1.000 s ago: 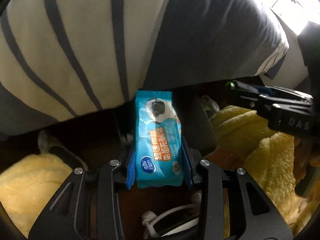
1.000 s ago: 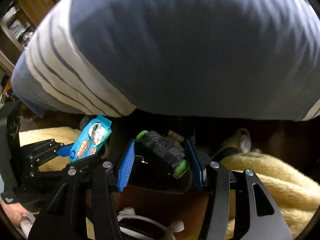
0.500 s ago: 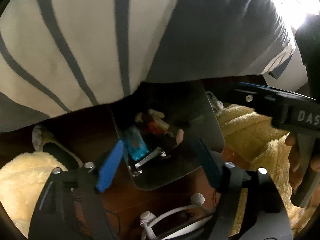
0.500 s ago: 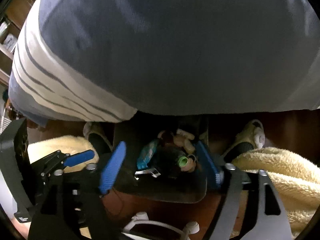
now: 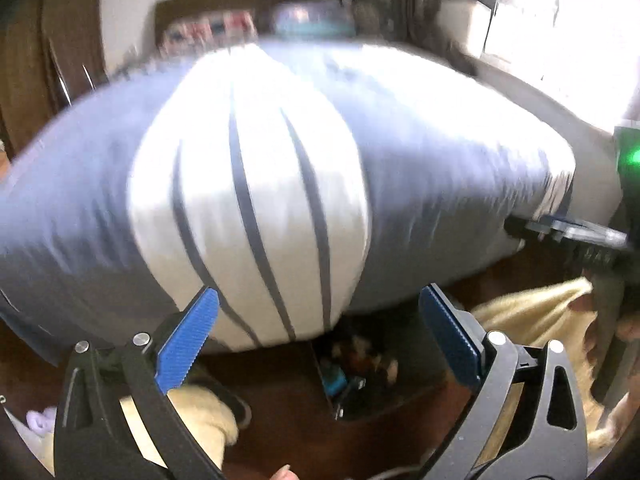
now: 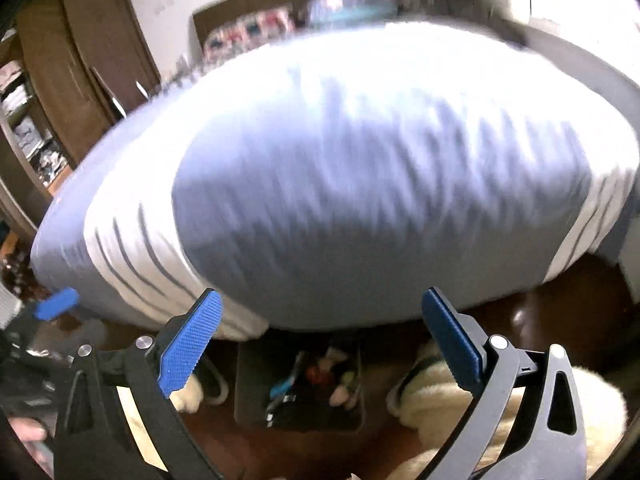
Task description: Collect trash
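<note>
A dark trash bin (image 5: 360,384) stands on the floor at the foot of the bed; it also shows in the right wrist view (image 6: 300,388). Several bits of trash lie inside it, among them the blue wipes packet (image 5: 334,378), which also shows in the right wrist view (image 6: 282,388). My left gripper (image 5: 320,332) is open and empty, raised above the bin. My right gripper (image 6: 320,332) is open and empty too, raised above the bin. The right gripper's tip (image 5: 568,230) shows at the right of the left wrist view. Both views are motion-blurred.
A bed with a blue and white striped duvet (image 5: 260,184) fills the middle of both views. The person's yellow fluffy trousers (image 6: 480,408) and slippers (image 5: 236,408) flank the bin. The floor is brown wood. A wooden wardrobe (image 6: 92,60) stands at the left, a window (image 5: 560,20) at the right.
Both grippers opened and dropped their loads, the wipes packet and the black thread spool, into the bin. Both have since risen and tilted up towards the bed.
</note>
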`<state>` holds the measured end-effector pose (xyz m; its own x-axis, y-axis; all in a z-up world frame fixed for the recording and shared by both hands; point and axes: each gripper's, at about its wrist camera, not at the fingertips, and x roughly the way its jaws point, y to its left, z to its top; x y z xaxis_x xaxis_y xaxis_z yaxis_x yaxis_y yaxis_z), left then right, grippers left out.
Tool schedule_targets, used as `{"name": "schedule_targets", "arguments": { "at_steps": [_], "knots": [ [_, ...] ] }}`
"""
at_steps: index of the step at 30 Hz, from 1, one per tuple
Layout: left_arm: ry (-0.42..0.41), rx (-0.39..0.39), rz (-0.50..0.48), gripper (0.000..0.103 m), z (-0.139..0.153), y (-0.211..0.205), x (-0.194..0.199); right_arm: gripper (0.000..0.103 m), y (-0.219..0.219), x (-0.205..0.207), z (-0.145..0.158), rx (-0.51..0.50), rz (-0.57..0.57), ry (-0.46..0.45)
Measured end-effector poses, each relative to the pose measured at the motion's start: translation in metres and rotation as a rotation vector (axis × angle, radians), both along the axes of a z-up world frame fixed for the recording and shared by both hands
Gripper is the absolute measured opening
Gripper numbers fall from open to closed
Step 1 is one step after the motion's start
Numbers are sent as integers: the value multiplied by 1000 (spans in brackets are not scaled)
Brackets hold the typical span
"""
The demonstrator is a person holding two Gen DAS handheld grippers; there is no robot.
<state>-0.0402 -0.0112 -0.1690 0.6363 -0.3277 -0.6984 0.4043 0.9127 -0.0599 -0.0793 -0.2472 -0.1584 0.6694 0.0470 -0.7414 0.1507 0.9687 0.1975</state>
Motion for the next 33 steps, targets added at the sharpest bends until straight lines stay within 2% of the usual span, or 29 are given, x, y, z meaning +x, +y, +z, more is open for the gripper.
{"name": "schedule_targets", "arguments": {
  "at_steps": [1,4,8,13,18,25,33],
  "knots": [
    [-46,-17,12,95,19,2,-6,100,5,-4,14,-41,-3,-28],
    [-117,-26,37,95,50,5,-14,100,15,-14,46,-140,-21,-84],
    [-206,-41,83,95,84,7,-27,100,24,-30,87,-205,-30,-189],
    [-281,-61,109,95,110,13,-37,100,33,-44,119,-265,-55,-281],
    [-356,-76,149,95,137,18,-50,100,35,-58,141,-264,-68,-344],
    [-391,-85,160,95,152,19,-62,100,42,-72,157,-269,-79,-390],
    [-406,-78,167,95,151,20,-64,100,48,-72,161,-275,-79,-405]
  ]
}}
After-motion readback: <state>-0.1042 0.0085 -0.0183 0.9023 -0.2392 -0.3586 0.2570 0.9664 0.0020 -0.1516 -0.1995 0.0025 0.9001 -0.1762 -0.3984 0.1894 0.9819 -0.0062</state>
